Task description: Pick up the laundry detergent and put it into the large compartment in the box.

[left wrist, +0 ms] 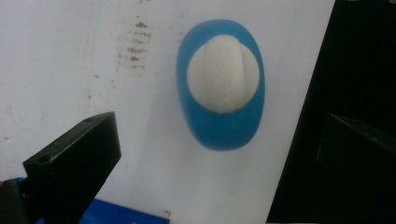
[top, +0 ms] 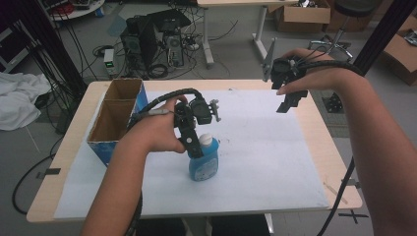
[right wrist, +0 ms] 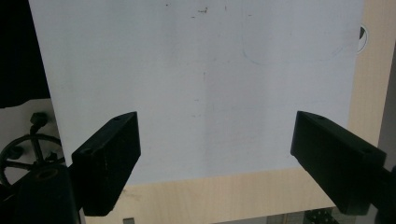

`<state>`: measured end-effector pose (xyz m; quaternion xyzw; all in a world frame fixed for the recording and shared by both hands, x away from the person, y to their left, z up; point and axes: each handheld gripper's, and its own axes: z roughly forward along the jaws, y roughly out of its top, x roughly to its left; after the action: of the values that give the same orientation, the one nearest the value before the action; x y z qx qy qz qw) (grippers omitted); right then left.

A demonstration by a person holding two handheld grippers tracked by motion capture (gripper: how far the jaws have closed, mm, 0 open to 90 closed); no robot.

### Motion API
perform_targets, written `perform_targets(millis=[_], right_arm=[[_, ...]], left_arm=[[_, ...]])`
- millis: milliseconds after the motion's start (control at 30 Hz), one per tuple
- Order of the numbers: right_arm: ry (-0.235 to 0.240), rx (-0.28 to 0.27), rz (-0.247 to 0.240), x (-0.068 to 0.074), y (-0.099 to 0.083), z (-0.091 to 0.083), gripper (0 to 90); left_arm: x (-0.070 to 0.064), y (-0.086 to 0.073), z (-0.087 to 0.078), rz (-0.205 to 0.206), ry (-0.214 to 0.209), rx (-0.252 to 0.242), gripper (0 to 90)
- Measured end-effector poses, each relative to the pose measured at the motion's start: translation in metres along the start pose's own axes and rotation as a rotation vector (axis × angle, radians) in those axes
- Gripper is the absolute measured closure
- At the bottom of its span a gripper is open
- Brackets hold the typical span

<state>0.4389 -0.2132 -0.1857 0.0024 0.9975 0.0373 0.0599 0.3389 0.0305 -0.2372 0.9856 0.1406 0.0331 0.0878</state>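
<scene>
A: Where does the blue bottle (top: 203, 163) stand relative to your left gripper (top: 193, 139)?

B: It stands upright on the white sheet (top: 255, 147) covering the bench (top: 314, 123), near the front centre. Your left gripper hangs directly above it, pointing down. In the left gripper view the white cap (left wrist: 223, 73) sits ahead of the 2 fingers (left wrist: 74, 163), between their lines but closer to the right one, and clear of both.

A: State of the fingers?

B: Left: spread wide, holding nothing. Right gripper (top: 291, 101): also spread wide, empty, raised above the far right part of the bench, well apart from the bottle.

A: Which axis governs the approach?

B: The bottle's long axis is vertical, and from above its body reads as an oval. Your left hand is the nearer one by far. The move likely calls for a straight descent, shifted slightly so the cap centres between the fingers. The cardboard box (top: 118, 115) stands to the left, apart from the bottle.
</scene>
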Motion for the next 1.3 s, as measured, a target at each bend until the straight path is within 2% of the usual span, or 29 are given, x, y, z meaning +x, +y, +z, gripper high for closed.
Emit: perform_targets(millis=[333,667,933,1000,1100,1300], right_arm=[[0.0,-0.015,-0.004,0.004,-0.001,0.003,16.0],[0.003,-0.005,0.007,0.004,-0.002,0.005,16.0],[0.011,0.003,0.001,0.001,0.003,0.009,16.0],[0.012,0.005,0.001,0.0,0.003,0.01,16.0],[0.013,0.006,0.002,-0.001,0.004,0.011,16.0],[0.017,0.008,0.003,-0.002,0.003,0.013,16.0]], left_arm=[[0.0,0.01,0.017,-0.021,-0.008,0.04,0.0],[0.0,0.023,0.031,-0.007,-0.012,0.078,0.1],[0.001,0.025,0.043,-0.016,-0.022,0.11,0.1],[0.002,0.025,0.046,-0.03,-0.019,0.117,0.1],[0.002,0.027,0.05,-0.032,-0.012,0.124,0.1],[0.002,0.028,0.058,-0.036,-0.024,0.128,0.1]])
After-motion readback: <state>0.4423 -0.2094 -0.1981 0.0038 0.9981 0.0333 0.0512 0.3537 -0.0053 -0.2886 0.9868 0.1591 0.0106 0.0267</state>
